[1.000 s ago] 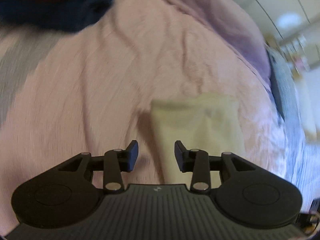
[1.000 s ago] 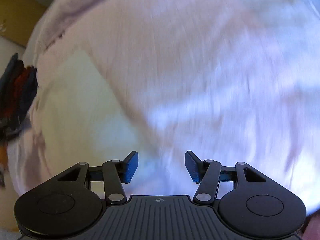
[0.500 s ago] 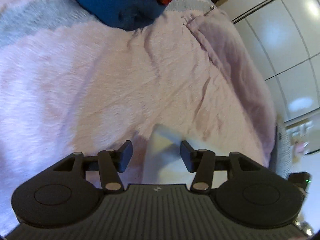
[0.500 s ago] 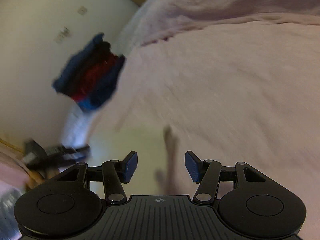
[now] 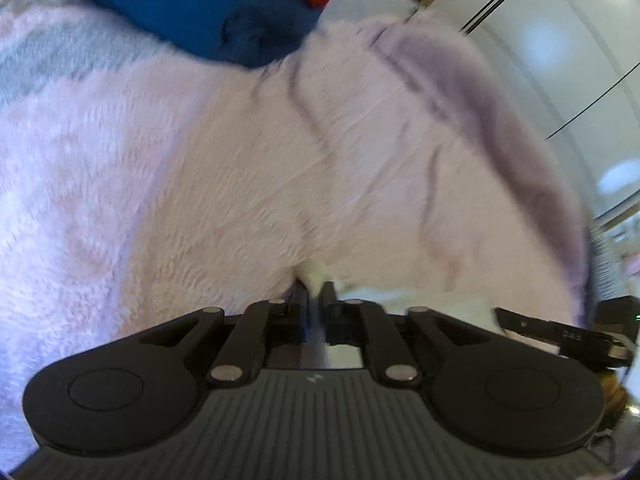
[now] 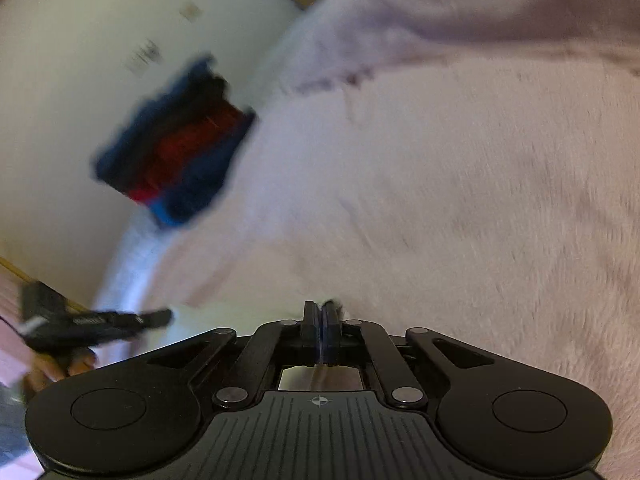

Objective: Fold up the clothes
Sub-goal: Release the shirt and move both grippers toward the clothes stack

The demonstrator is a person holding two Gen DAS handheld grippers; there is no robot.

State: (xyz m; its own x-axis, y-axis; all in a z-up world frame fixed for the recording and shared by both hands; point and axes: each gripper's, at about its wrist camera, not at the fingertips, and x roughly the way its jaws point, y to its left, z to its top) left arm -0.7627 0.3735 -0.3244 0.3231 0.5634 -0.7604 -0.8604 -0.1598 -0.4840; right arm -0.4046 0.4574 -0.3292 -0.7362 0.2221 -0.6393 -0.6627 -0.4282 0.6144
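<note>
A pale cream garment [image 5: 404,296] lies on the pink fuzzy blanket [image 5: 200,184], low in the left wrist view. My left gripper [image 5: 314,292] is shut on a corner of it; a tuft of cloth [image 5: 316,274] sticks out between the fingertips. In the right wrist view my right gripper [image 6: 322,310] is shut on the garment's other edge [image 6: 256,312], which is mostly hidden under the fingers. Each gripper shows in the other's view: the right one [image 5: 560,334] and the left one [image 6: 92,322].
A stack of folded blue and red clothes [image 5: 208,4] sits at the far end of the bed; it also shows in the right wrist view [image 6: 176,144]. A lilac pillow or rolled cover [image 5: 492,112] runs along the right. A white wall [image 6: 80,60] borders the bed.
Both grippers were open above the cream garment; they have dropped to it and closed on its edges. The garment is now mostly under the grippers.
</note>
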